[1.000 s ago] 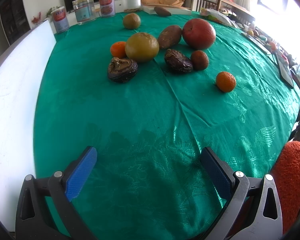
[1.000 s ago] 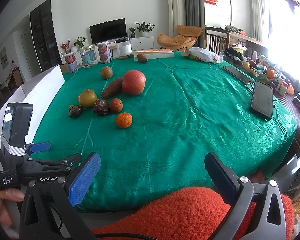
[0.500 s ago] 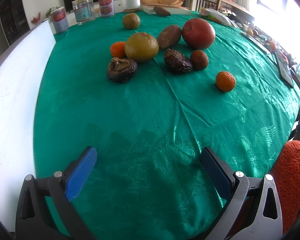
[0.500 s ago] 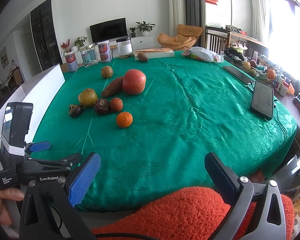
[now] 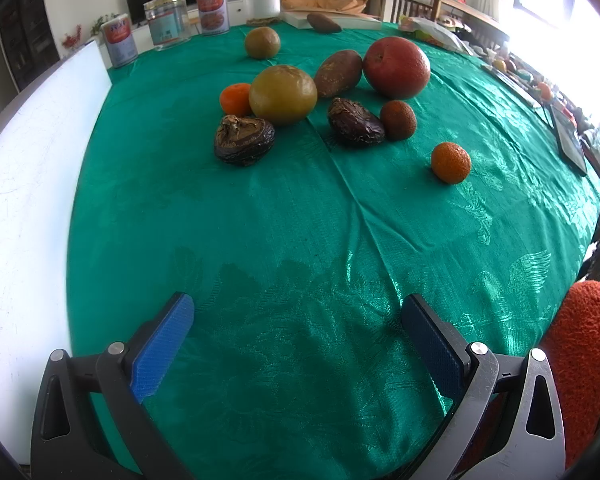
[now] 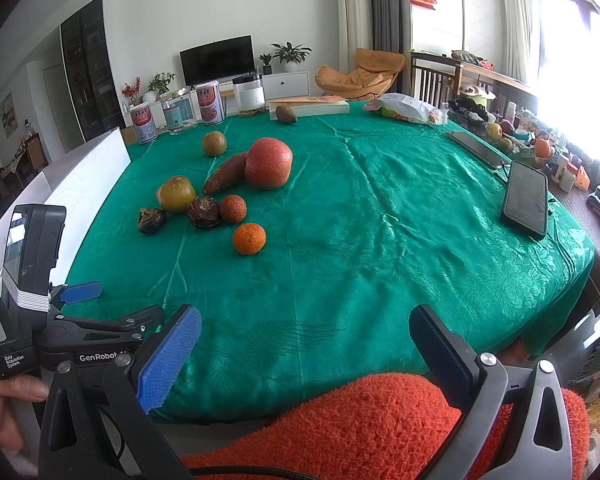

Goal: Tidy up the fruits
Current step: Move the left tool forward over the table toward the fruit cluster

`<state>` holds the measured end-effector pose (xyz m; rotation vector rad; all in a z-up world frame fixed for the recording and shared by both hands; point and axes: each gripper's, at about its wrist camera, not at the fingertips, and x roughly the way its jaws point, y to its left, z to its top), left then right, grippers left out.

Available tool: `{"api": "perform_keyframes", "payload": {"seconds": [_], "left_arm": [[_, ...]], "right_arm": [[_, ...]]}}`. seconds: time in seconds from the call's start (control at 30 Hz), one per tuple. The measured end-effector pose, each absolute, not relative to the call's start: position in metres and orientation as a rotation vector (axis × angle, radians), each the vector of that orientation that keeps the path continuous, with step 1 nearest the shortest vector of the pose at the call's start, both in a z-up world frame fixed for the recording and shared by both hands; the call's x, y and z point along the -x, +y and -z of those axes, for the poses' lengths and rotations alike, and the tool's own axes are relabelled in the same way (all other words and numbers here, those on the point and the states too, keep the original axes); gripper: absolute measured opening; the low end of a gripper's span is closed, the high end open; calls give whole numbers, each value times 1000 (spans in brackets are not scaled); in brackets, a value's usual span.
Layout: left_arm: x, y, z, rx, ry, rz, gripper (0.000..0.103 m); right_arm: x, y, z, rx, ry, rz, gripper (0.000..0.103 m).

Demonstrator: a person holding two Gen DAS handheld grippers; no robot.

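Fruits lie grouped on the green tablecloth [image 5: 300, 240]: a big red fruit [image 5: 396, 67], a brown oblong fruit [image 5: 337, 73], a yellow-green round fruit [image 5: 282, 95], two dark wrinkled fruits [image 5: 243, 140] [image 5: 354, 122], a reddish small fruit [image 5: 398, 119], a small orange [image 5: 235, 99] behind, and a lone orange [image 5: 451, 162] to the right. My left gripper [image 5: 296, 336] is open and empty above the cloth near the front edge. My right gripper [image 6: 306, 344] is open and empty over the table's front edge; the left gripper's body [image 6: 72, 320] shows at its left.
A green round fruit [image 5: 262, 42] and a brown fruit [image 5: 324, 23] lie farther back. Cans and jars [image 5: 210, 8] stand at the back edge. A white board [image 5: 28, 160] borders the left. Two phones [image 6: 526, 198] lie at the right. An orange fuzzy cloth [image 6: 360, 420] is below.
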<state>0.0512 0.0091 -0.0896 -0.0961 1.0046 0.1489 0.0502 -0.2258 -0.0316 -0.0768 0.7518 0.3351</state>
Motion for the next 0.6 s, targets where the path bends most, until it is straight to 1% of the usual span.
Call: {"api": "perform_keyframes", "payload": {"seconds": [0.6], "left_arm": [[-52,7,89,88,1014,-131,103]], "right_arm": [[-49,-225,33,76,753,-336,103]]}}
